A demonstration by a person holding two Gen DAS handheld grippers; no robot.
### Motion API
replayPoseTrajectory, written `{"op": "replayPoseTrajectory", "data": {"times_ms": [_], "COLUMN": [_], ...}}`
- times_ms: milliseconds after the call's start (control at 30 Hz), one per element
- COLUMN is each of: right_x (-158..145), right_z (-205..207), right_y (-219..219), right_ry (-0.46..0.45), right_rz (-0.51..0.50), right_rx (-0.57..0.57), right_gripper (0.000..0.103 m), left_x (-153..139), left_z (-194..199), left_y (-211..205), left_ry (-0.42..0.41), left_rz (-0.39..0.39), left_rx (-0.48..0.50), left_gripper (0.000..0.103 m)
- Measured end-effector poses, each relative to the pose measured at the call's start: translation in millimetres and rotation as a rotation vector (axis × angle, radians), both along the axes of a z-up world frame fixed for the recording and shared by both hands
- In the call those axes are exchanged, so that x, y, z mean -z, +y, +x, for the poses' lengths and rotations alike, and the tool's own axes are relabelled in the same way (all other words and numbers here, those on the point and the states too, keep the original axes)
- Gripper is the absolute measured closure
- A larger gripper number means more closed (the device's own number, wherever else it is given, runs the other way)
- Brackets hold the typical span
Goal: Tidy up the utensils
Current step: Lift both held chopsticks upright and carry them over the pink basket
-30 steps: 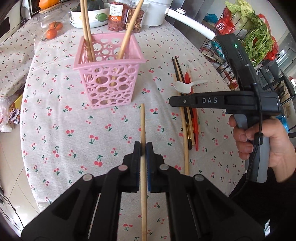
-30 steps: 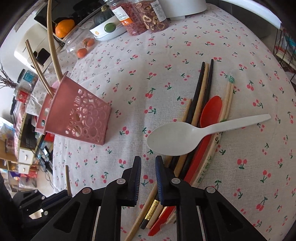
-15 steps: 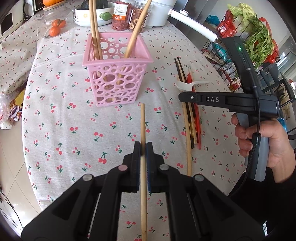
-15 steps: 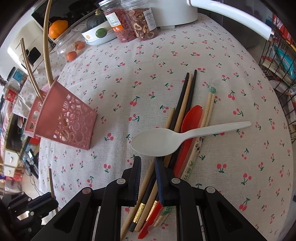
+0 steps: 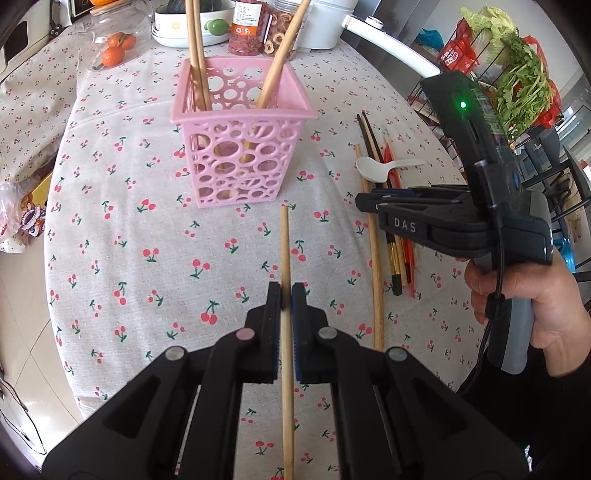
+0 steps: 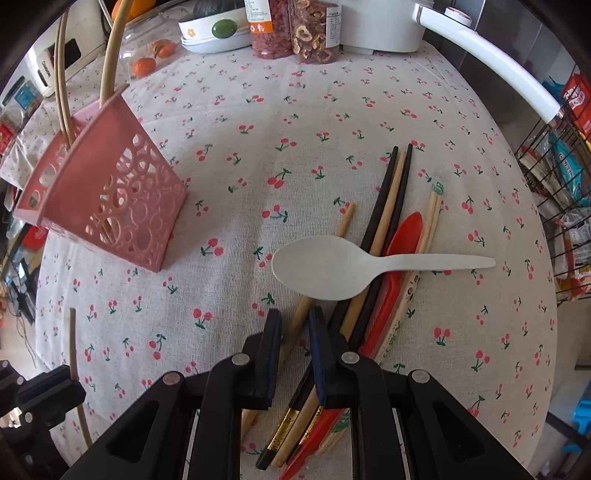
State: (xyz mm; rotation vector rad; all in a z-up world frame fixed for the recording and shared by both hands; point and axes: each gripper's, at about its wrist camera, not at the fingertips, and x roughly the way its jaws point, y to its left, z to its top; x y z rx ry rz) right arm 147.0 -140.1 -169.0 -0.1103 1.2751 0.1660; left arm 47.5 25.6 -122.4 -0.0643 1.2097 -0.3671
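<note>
white "DAS" lettering, on the side of the black right gripper | printed labels on the clear jars and the paper chopstick sleeve: too small to read

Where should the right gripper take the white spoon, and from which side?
Probably the white spoon is best gripped on its handle, where it juts right past the pile onto bare tablecloth, coming straight down with the fingers astride its narrow width. The bowl is wide and shallow, lying across the wooden chopstick that now sits between the right gripper jaws.
</note>
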Motion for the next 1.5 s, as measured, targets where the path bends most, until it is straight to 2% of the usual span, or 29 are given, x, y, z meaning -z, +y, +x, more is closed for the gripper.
{"op": "replayPoseTrajectory", "data": {"times_ms": [100,233,400,533,567,600,633,667,700,733,800,900,1000,1100,1167,1200,1233,1267,1367,1400,1500], "right_x": [1.9,4.1,2.9,4.1,4.2,4.3,4.4,3.4,2.3,1.6,3.2,6.5,8.5,9.7,8.4,8.1,8.1,8.0,6.6,6.5,-2.4], "right_z": [-6.1,-18.1,-33.0,-35.0,-33.2,-29.5,-25.4,-22.3,-19.9,-16.5,-10.4,-2.6,-3.5,-5.8,-6.0,-6.9,-6.8,-7.5,-9.2,-10.7,-20.0], "right_y": [11.5,18.9,12.4,-0.4,-3.2,-5.3,-6.6,-6.9,-6.4,-5.4,-1.0,13.4,24.1,30.8,31.4,31.4,31.2,29.0,27.6,25.7,23.3], "right_ry": [-0.018,-0.013,0.074,0.121,0.120,0.119,0.116,0.105,0.090,0.078,0.057,0.010,-0.026,-0.040,-0.045,-0.047,-0.048,-0.050,-0.069,-0.078,-0.113], "right_rz": [-0.048,-0.024,0.066,0.155,0.185,0.212,0.227,0.236,0.242,0.238,0.200,0.087,0.014,-0.003,0.008,0.017,0.028,0.038,0.068,0.085,0.134], "right_rx": [-0.049,-0.122,-0.168,-0.145,-0.132,-0.124,-0.114,-0.104,-0.096,-0.091,-0.093,-0.117,-0.143,-0.153,-0.164,-0.168,-0.172,-0.177,-0.178,-0.179,-0.178], "right_gripper": [0.088,0.090,0.090,0.089,0.088,0.082,0.071,0.065,0.055,0.053,0.052,0.052,0.052,0.057,0.072,0.084,0.090,0.091,0.093,0.095,0.097], "left_x": [4.0,15.4,28.8,33.9,34.6,35.6,36.1,36.9,37.4,37.7,39.0,38.5,40.1,41.4,42.0,42.4,42.7,42.7,43.3,43.7,36.3], "left_z": [0.3,2.5,7.5,10.6,11.6,12.5,13.0,13.5,13.5,13.4,12.3,9.9,8.2,8.0,8.1,8.2,8.7,8.9,12.0,12.7,8.1], "left_y": [0.4,4.2,10.2,12.0,12.4,13.4,14.1,14.4,14.5,14.2,12.1,5.7,-3.2,-10.7,-14.5,-17.8,-19.9,-20.6,-17.0,-15.3,-6.3], "left_ry": [0.006,0.031,0.073,0.101,0.108,0.116,0.125,0.131,0.131,0.131,0.123,0.102,0.087,0.078,0.071,0.065,0.055,0.047,0.029,0.028,-0.009], "left_rz": [0.010,0.031,0.052,0.028,0.012,-0.002,-0.016,-0.022,-0.023,-0.018,0.007,0.049,0.096,0.141,0.164,0.178,0.186,0.186,0.163,0.150,0.120], "left_rx": [-0.007,-0.029,-0.059,-0.073,-0.077,-0.086,-0.091,-0.093,-0.095,-0.095,-0.084,-0.052,-0.017,0.015,0.029,0.031,0.034,0.038,0.039,0.032,0.003], "left_gripper": [0.097,0.097,0.097,0.097,0.097,0.096,0.095,0.092,0.083,0.069,0.053,0.051,0.050,0.050,0.050,0.054,0.061,0.065,0.092,0.095,0.096]}}
